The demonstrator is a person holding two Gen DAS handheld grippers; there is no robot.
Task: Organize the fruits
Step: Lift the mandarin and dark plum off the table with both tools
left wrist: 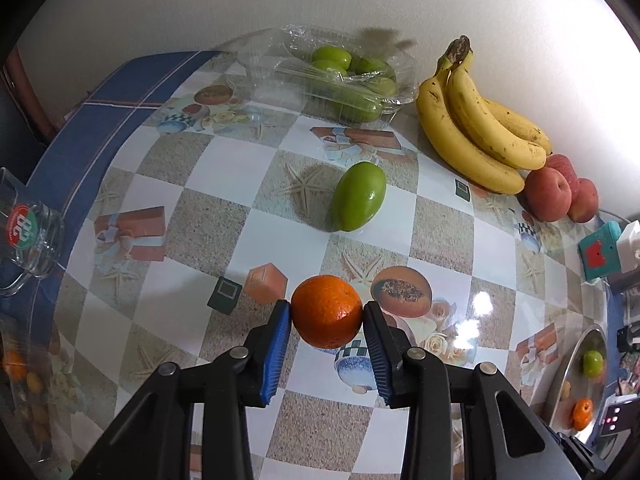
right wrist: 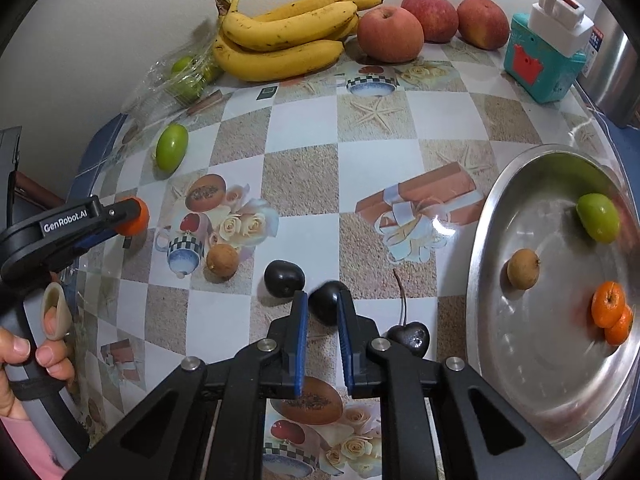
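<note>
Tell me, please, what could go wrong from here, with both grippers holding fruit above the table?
The left gripper pinches the round orange only at its sides, so it could roll out. The right gripper holds a dark plum close to another plum and a cherry; moving off could knock them. Fruit dropped into the steel tray may roll on its smooth surface.

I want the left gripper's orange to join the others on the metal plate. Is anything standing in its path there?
Loose fruit lies between: the brown fruit, two dark plums and the right gripper closed on one plum. Carried above them, the orange reaches the plate freely.
</note>
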